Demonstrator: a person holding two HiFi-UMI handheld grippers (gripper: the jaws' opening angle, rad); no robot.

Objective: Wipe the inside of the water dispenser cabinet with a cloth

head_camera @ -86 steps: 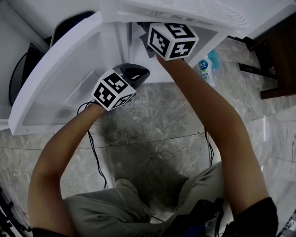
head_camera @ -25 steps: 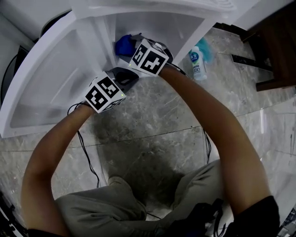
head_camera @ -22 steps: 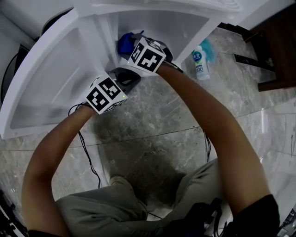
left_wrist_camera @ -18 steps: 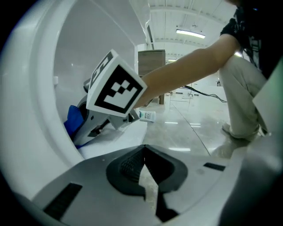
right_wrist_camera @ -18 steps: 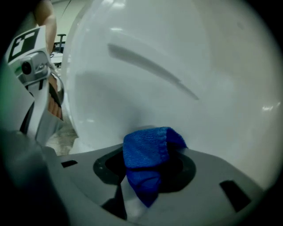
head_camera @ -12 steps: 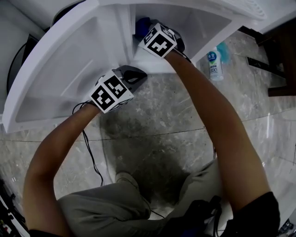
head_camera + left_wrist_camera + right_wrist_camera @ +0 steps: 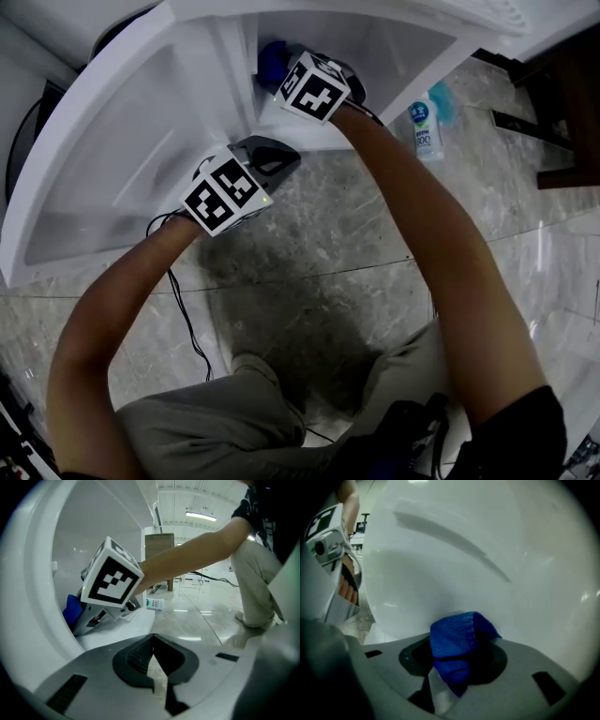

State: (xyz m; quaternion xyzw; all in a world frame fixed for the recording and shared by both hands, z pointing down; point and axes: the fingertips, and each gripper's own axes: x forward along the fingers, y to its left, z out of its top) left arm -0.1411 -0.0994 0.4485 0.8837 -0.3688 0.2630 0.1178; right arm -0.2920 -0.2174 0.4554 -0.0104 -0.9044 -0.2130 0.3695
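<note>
**Cloth** (image 7: pixel 458 645): blue, knitted, bunched. It is inside the water dispenser cabinet (image 7: pixel 384 42), low at the left of the compartment, and lies against the curved white inner wall.

**Cabinet**: white, with its door (image 7: pixel 112 159) swung open to the left. Only the cloth and the front of the right gripper show in the compartment.

**Right gripper** (image 7: pixel 452 667): clamped on the cloth, with a fold bulging out past the jaw tips. It points down and into the cabinet. The right forearm reaches in from the lower right, nearly straight.

**Left gripper** (image 7: pixel 154 660): jaws together with nothing between them. It is angled downward at the cabinet's front lower edge, just beside the door, and outside the compartment. The left forearm comes from the lower left.

**Surroundings**: a grey marbled floor (image 7: pixel 328 253). A white bottle (image 7: pixel 424 127) lies on it to the right of the cabinet. A black cable (image 7: pixel 183 300) trails under the left arm.
</note>
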